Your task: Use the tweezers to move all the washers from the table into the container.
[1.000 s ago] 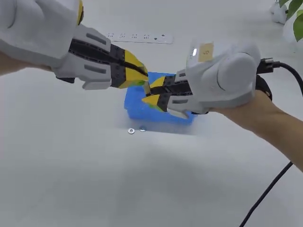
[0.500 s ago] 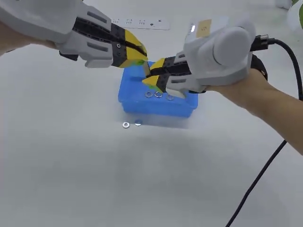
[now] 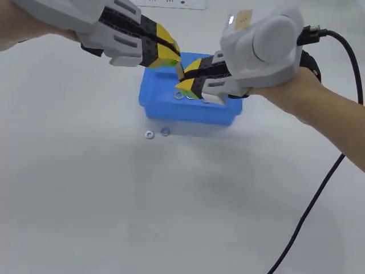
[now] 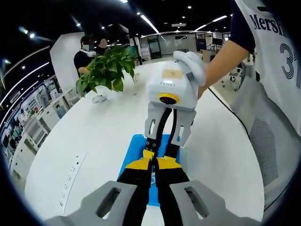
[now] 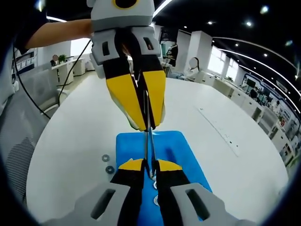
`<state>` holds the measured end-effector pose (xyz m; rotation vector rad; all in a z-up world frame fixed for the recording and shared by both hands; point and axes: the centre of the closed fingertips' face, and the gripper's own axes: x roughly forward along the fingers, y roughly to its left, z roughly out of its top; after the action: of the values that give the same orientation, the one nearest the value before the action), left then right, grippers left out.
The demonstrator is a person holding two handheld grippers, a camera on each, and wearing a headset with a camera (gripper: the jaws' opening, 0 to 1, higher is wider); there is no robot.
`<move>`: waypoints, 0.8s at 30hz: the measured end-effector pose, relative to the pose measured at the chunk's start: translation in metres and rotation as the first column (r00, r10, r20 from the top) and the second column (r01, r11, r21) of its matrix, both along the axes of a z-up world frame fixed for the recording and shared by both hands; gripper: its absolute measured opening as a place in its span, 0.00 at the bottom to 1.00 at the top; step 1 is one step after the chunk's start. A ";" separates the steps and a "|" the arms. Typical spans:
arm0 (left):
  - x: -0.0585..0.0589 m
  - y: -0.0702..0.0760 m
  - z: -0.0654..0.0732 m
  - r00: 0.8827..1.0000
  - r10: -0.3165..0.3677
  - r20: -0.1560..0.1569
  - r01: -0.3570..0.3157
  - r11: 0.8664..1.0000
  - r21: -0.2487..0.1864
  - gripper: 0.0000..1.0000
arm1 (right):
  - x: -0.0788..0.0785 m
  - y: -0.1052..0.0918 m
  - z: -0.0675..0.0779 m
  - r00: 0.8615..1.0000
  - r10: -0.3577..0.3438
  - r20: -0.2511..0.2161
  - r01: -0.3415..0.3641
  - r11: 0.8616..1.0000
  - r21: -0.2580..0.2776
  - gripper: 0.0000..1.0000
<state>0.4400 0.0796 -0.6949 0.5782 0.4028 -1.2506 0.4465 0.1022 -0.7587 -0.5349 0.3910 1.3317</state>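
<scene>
Two washers (image 3: 149, 135) on the white table (image 3: 114, 200), side by side, just in front of the blue container (image 3: 188, 111) and clear of its wall. Small flat silver rings with dark holes, plainer in the right gripper view. Inside the container, other washers (image 3: 179, 95), partly covered by the jaws above; count unclear.

Thin steel tweezers (image 5: 146, 136) over the container, bridging the two grippers: one end between the yellow jaws of the left gripper (image 5: 146, 126), the other between those of the right gripper (image 5: 149, 167). Both pairs of jaws closed on the tweezers. Tweezer arms drawn close together, nearly touching. Tips buried between the right gripper's jaws, so impossible to tell whether pinching a washer. Hard to make out in the head view, lost among the yellow tips.

Black cable (image 3: 319, 194) trailing from the right gripper, cut off at the bottom edge. White power strip (image 3: 171, 3) clipped by the top edge. Leafy plant (image 4: 106, 70) farther back on the table.
</scene>
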 end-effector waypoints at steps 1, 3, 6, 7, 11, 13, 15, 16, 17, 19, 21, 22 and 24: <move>0.001 0.000 -0.001 1.000 0.003 -0.004 -0.003 1.000 -0.003 0.06 | 0.001 0.001 -0.002 1.000 -0.001 -0.003 0.001 1.000 0.001 0.10; 0.003 0.000 -0.003 1.000 0.012 -0.021 -0.013 1.000 -0.013 0.06 | 0.002 0.002 -0.004 1.000 -0.001 -0.017 0.001 1.000 0.008 0.10; 0.005 0.001 -0.009 0.999 0.014 -0.030 -0.014 1.000 -0.007 0.06 | 0.005 0.004 -0.011 1.000 0.004 -0.023 -0.004 1.000 0.002 0.10; 0.005 0.001 -0.010 0.999 0.013 -0.035 -0.014 1.000 -0.008 0.06 | 0.005 0.004 -0.013 1.000 0.005 -0.023 -0.005 1.000 0.000 0.10; 0.006 0.001 -0.013 0.999 0.016 -0.044 -0.016 1.000 -0.007 0.06 | 0.006 0.003 -0.016 1.000 0.004 -0.031 -0.004 1.000 -0.001 0.10; 0.006 0.000 -0.015 0.999 0.014 -0.047 -0.014 1.000 -0.005 0.06 | 0.006 0.002 -0.018 0.999 0.003 -0.041 -0.003 1.000 0.000 0.10; 0.006 -0.001 -0.018 0.999 0.010 -0.049 -0.010 1.000 0.002 0.06 | 0.007 0.003 -0.022 0.999 0.004 -0.046 -0.004 1.000 -0.003 0.10; 0.005 -0.002 -0.018 0.998 0.009 -0.056 -0.009 1.000 0.001 0.06 | 0.006 0.003 -0.023 0.999 0.004 -0.047 -0.004 1.000 -0.005 0.10; 0.005 -0.002 -0.019 0.998 0.009 -0.056 -0.009 1.000 0.000 0.06 | 0.006 0.002 -0.023 0.999 0.005 -0.046 -0.005 1.000 -0.006 0.10; 0.005 -0.002 -0.020 0.998 0.010 -0.060 -0.010 1.000 0.001 0.06 | 0.006 0.002 -0.024 0.999 0.001 -0.050 -0.002 1.000 -0.009 0.10; 0.004 -0.002 -0.021 0.998 0.009 -0.064 -0.009 1.000 0.003 0.06 | 0.005 0.001 -0.025 0.999 0.000 -0.054 0.000 1.000 -0.008 0.10; 0.003 -0.003 -0.021 0.998 0.007 -0.068 -0.007 1.000 0.005 0.06 | 0.004 0.001 -0.025 0.999 0.000 -0.053 0.000 1.000 -0.008 0.10; 0.003 -0.003 -0.021 0.998 0.003 -0.065 -0.003 1.000 0.008 0.06 | 0.004 0.002 -0.024 0.999 0.000 -0.049 0.000 1.000 -0.008 0.10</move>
<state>0.4432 0.0768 -0.7160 0.5441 0.4630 -1.2679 0.4504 0.1039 -0.7830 -0.5103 0.4365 1.3457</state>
